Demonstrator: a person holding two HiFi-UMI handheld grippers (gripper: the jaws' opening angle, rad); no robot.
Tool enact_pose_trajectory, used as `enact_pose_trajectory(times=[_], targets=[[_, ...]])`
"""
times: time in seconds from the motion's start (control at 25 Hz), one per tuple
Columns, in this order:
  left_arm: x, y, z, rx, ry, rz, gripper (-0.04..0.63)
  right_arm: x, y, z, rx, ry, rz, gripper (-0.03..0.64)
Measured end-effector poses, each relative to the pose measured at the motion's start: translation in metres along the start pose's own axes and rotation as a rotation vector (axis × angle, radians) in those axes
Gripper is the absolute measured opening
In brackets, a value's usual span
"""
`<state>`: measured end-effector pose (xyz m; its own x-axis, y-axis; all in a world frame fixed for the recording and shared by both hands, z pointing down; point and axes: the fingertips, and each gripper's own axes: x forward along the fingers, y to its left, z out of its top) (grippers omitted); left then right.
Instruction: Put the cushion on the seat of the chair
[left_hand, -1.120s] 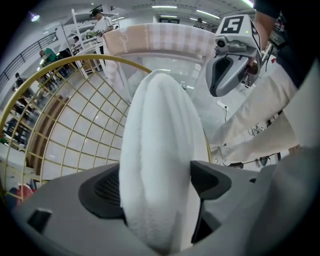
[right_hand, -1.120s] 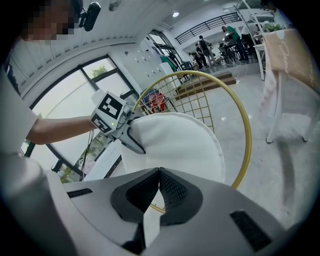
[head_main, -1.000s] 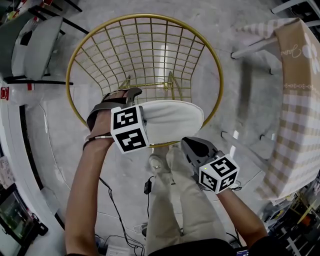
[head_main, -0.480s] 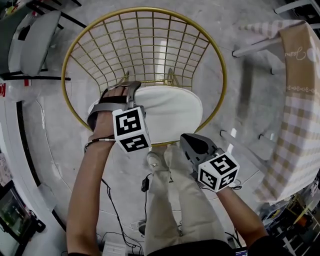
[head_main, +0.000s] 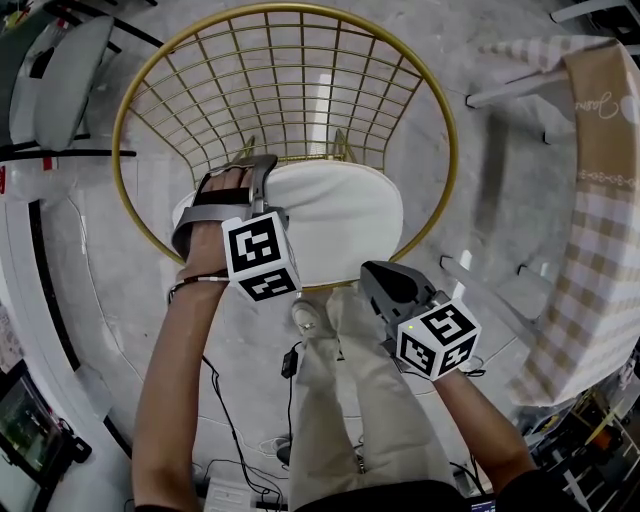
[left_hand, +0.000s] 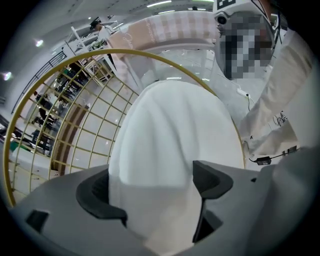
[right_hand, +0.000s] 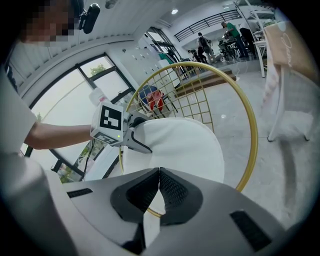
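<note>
A gold wire chair (head_main: 446, 130) with a round back stands in front of me in the head view. A white round cushion (head_main: 335, 215) lies flat over its seat. My left gripper (head_main: 258, 178) is shut on the cushion's left edge; in the left gripper view the white cushion (left_hand: 175, 135) fills the gap between the left gripper's (left_hand: 155, 185) jaws. My right gripper (head_main: 380, 282) is shut and empty, held low in front of the chair beside my leg. From the right gripper view, the cushion (right_hand: 187, 145) and the chair's rim (right_hand: 251, 125) lie beyond the right gripper (right_hand: 159, 184).
A table with a beige checked cloth (head_main: 600, 250) stands at the right, with white legs (head_main: 500, 92) near it. A grey chair (head_main: 60, 80) is at the upper left. Cables and a power adapter (head_main: 290, 368) lie on the floor by the person's legs (head_main: 350, 400).
My left gripper has carried the cushion further in over the seat, and the cushion now lies flatter and shows more of its top. The right gripper has hardly moved.
</note>
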<state>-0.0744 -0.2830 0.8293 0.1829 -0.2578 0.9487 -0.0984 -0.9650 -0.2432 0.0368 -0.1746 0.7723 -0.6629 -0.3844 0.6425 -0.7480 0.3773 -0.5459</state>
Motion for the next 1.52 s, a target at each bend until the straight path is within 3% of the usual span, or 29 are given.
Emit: enact_pose_trajectory(times=[0.6, 1.12, 1.32, 1.52], targets=[[0.023, 0.004, -0.005, -0.01, 0.004, 0.091, 0.448, 0.017, -0.006, -0.003, -0.007, 0.023, 0.003, 0.018], [0.037, 0.004, -0.016, -0.063, 0.028, 0.18, 0.459, 0.027, -0.01, -0.008, -0.009, 0.041, 0.009, 0.018], [0.036, 0.005, -0.017, -0.06, 0.013, 0.249, 0.462, 0.028, -0.013, -0.008, -0.008, 0.043, 0.006, 0.018], [0.042, -0.006, -0.021, -0.079, 0.024, 0.226, 0.462, 0.027, -0.017, -0.01, -0.005, 0.044, 0.003, 0.018]])
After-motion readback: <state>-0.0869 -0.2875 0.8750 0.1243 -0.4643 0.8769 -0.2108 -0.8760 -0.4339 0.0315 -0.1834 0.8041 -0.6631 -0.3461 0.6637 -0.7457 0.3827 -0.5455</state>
